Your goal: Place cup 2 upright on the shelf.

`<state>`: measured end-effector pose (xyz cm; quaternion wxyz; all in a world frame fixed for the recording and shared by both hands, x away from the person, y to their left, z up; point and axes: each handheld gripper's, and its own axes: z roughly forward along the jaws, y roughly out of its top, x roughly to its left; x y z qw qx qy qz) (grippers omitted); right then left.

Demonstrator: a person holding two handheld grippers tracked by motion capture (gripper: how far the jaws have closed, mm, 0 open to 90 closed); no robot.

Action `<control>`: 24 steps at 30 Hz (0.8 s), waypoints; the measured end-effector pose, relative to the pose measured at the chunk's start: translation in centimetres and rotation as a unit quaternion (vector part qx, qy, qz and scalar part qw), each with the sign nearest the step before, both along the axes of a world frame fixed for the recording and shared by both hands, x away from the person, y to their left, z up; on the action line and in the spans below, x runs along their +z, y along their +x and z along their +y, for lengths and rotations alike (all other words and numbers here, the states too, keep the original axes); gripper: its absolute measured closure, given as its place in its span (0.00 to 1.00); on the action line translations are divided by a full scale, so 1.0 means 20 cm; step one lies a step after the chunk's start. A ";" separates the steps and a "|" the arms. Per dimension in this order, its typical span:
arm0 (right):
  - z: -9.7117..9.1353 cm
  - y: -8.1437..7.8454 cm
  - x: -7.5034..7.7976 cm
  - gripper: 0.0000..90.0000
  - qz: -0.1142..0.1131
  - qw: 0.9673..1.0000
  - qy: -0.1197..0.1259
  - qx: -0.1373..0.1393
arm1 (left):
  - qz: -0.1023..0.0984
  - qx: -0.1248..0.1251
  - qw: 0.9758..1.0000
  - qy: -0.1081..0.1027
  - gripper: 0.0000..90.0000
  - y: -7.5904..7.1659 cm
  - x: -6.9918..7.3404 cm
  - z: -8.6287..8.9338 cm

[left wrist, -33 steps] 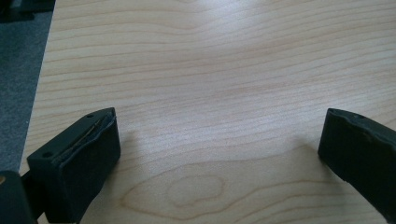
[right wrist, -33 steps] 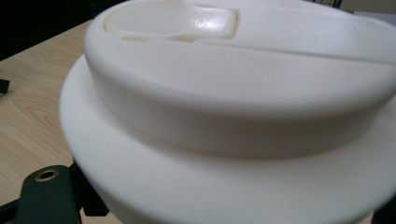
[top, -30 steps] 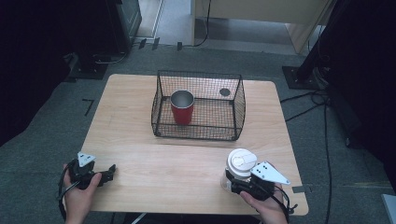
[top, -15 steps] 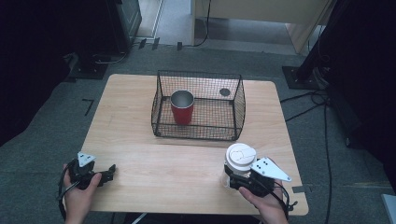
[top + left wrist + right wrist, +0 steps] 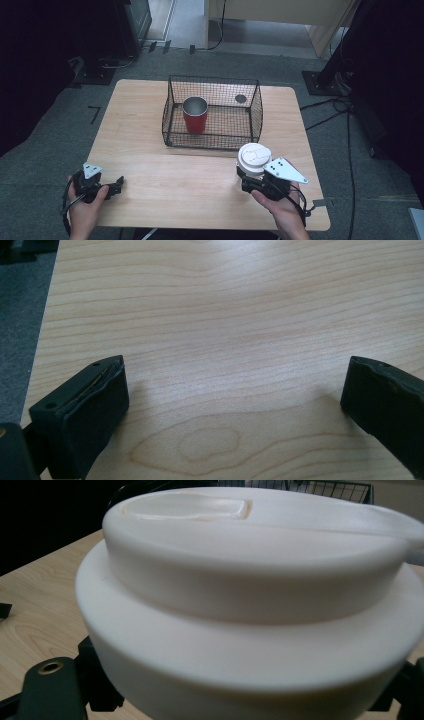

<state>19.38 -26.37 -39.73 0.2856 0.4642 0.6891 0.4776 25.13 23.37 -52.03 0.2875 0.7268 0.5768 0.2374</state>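
Left gripper (image 5: pixel 119 182) low at the near-left of the surface (image 5: pixel 175 175), held in the left hand (image 5: pixel 85 207), jaws spread wide with nothing between them (seen in its own view). Right gripper (image 5: pixel 247 177) at near-right in the right hand (image 5: pixel 280 207), jaws closed around a white lidded cup (image 5: pixel 253 157), held upright.

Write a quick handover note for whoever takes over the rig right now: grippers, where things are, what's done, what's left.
Right gripper: shut on the white lidded cup, held upright near the table's front right.
Left gripper: open, holding nothing, at the front left corner.
Wire basket: mid-table, with the red cup standing inside at its left; the right half is free.
Done: white cup grasped.
Left, probably: carry it over the basket's near wall and set it down beside the red cup.
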 end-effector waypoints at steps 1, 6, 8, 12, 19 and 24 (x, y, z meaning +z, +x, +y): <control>0.00 0.00 0.01 0.18 -0.001 1.000 0.000 -0.001 | 0.000 0.000 1.000 0.000 0.00 0.00 0.00 0.00; 0.03 0.04 0.04 0.18 -0.007 1.000 -0.002 -0.002 | 0.000 0.000 1.000 0.000 0.00 0.00 0.00 0.00; 0.04 0.05 0.06 0.18 -0.007 1.000 -0.003 -0.003 | 0.000 0.000 1.000 0.000 0.00 0.00 0.00 0.00; 0.06 0.08 0.08 0.18 -0.007 1.000 -0.004 -0.002 | 0.000 0.000 1.000 0.000 0.00 0.00 0.00 0.00; 0.09 0.12 0.12 0.18 -0.011 1.000 -0.005 -0.001 | 0.000 0.000 1.000 0.000 0.00 0.00 0.00 0.00; 0.11 0.16 0.16 0.18 -0.016 1.000 -0.012 -0.002 | 0.000 0.000 1.000 0.000 0.00 0.00 0.00 0.00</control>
